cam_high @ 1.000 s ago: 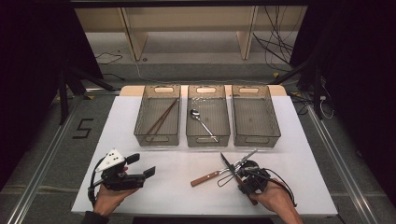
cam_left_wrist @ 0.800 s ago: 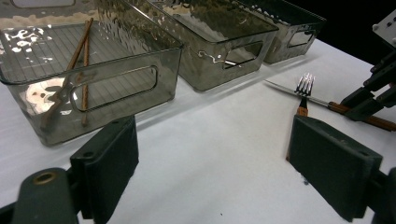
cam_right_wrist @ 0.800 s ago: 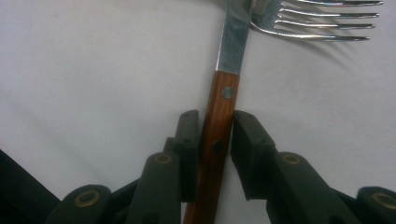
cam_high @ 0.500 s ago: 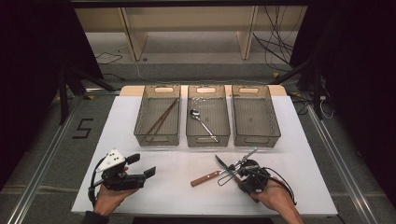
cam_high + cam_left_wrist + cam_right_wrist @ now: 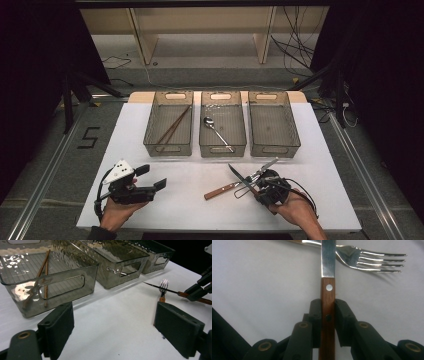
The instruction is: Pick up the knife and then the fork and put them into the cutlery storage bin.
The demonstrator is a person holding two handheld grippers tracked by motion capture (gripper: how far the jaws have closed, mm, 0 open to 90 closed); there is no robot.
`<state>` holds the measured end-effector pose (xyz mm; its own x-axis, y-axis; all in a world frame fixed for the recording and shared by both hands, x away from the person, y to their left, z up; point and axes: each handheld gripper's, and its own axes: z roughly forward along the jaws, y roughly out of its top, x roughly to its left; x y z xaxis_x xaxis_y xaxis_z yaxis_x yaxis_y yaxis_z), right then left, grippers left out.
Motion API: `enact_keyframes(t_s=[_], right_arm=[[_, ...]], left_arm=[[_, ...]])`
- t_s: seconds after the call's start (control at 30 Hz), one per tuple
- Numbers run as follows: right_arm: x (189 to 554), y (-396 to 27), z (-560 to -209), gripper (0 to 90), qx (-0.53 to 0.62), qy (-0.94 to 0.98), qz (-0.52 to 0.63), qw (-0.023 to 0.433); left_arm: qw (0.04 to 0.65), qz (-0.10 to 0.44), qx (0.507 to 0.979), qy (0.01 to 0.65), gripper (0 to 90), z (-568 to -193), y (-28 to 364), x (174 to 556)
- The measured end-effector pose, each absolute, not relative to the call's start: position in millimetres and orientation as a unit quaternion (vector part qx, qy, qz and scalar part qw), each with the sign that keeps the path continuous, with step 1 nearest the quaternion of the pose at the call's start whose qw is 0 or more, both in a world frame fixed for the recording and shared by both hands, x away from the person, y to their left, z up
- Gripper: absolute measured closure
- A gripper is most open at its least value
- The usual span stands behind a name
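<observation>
My right gripper (image 5: 257,186) (image 5: 328,312) is shut on the wooden handle of a knife (image 5: 238,174) (image 5: 328,270) near the table's front right. The blade points away to the upper left. It crosses over the neck of a wood-handled fork (image 5: 220,191) (image 5: 372,261) that lies on the white table, tines to the upper right. My left gripper (image 5: 152,178) (image 5: 113,325) rests open at the front left with nothing between its jaws. In the left gripper view the fork (image 5: 163,286) and the knife (image 5: 160,288) lie ahead, with the right gripper (image 5: 197,291) on the knife handle.
Three clear trays stand in a row at the back of the table. The left tray (image 5: 152,145) (image 5: 62,287) holds chopsticks (image 5: 172,127), the middle tray (image 5: 204,145) holds a spoon (image 5: 216,131), and the right tray (image 5: 295,145) looks empty.
The knife's blade tip has swung slightly to the left in the right gripper. The left gripper has stayed where it was.
</observation>
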<state>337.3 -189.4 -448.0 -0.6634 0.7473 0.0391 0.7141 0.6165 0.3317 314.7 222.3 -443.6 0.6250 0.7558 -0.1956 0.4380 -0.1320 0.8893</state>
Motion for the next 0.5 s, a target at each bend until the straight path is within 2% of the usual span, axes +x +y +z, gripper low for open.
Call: enact_keyframes(t_s=[0.5], right_arm=[[340.4, -200.1, -424.3, 77.3, 0.41, 0.883, 0.222, 0.053]], left_arm=[[0.519, 0.153, 0.736, 0.407, 15.7, -443.6, 222.7, 315.0]])
